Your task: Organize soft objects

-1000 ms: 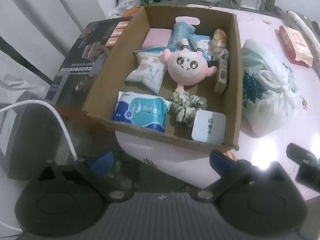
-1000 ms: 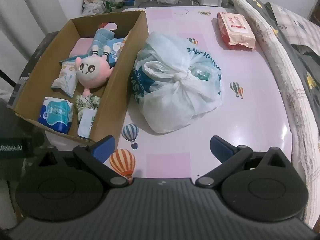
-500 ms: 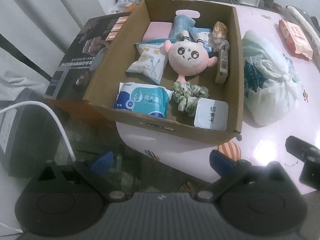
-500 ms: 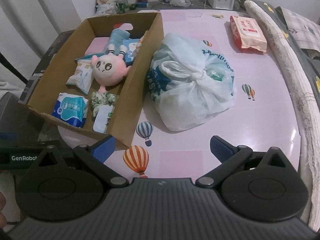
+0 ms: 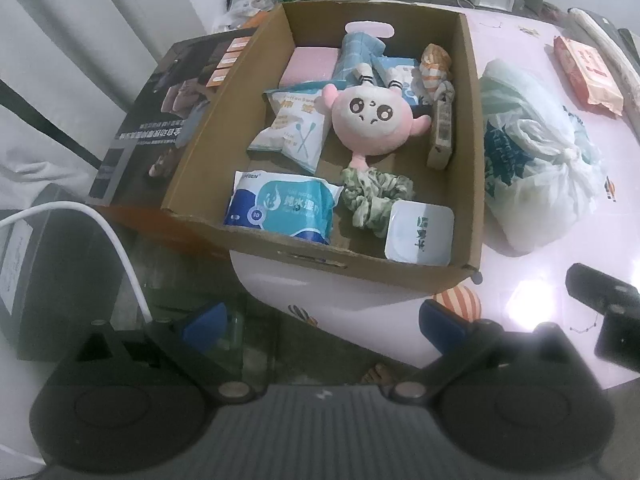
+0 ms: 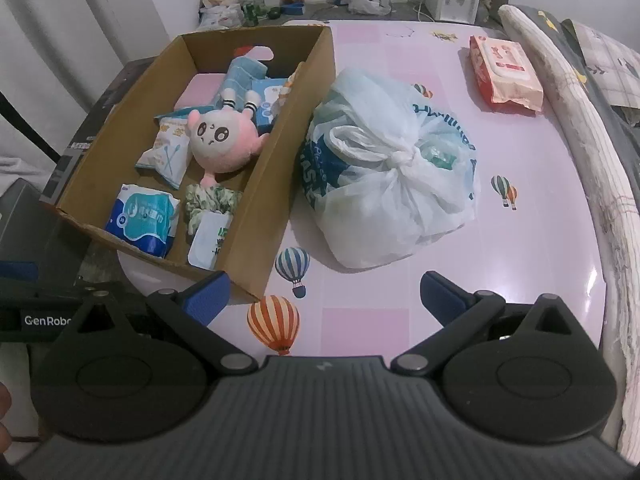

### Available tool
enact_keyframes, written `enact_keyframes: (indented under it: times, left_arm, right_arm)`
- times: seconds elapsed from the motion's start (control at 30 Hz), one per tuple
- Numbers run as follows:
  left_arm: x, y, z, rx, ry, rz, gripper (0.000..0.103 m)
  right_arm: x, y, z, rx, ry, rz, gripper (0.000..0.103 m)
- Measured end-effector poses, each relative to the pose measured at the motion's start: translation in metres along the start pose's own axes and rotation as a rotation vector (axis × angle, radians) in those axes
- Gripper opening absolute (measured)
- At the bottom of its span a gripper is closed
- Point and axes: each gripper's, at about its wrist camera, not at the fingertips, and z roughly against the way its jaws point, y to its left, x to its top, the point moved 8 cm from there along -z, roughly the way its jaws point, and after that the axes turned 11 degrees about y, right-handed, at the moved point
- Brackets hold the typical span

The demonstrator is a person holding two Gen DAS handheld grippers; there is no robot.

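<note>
A cardboard box (image 5: 475, 168) (image 6: 280, 184) sits on the pink table's left part. Inside lie a pink plush doll (image 5: 374, 122) (image 6: 224, 140), a blue wipes pack (image 5: 284, 206) (image 6: 144, 220), a cotton-swab bag (image 5: 294, 126), a green scrunchie (image 5: 372, 196) (image 6: 208, 200) and a white packet (image 5: 420, 234). A knotted white plastic bag (image 6: 392, 184) (image 5: 536, 160) lies right of the box. My left gripper (image 5: 324, 322) is open, held back from the box's near wall. My right gripper (image 6: 324, 294) is open above the table, empty.
A red wipes pack (image 6: 506, 74) (image 5: 588, 70) lies at the table's far right. A rolled blanket (image 6: 592, 152) runs along the right edge. A dark printed carton (image 5: 160, 120) stands left of the box. A white cable (image 5: 116, 240) hangs near the left gripper.
Both grippers have pulled back toward me and shifted slightly, so the box and bag sit further off in both views. Nothing was picked up; both stay open.
</note>
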Motion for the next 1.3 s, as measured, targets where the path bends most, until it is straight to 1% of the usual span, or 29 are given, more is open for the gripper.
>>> enact_keyframes:
  times: [0.77, 1.3]
  left_arm:
    - [0.003, -0.005, 0.002, 0.007, -0.004, -0.017, 0.103]
    - [0.005, 0.003, -0.004, 0.012, 0.012, -0.033, 0.103]
  right_arm:
    - [0.011, -0.001, 0.006, 0.004, -0.010, 0.023, 0.102]
    - [0.013, 0.000, -0.001, -0.008, 0.018, 0.066, 0.102]
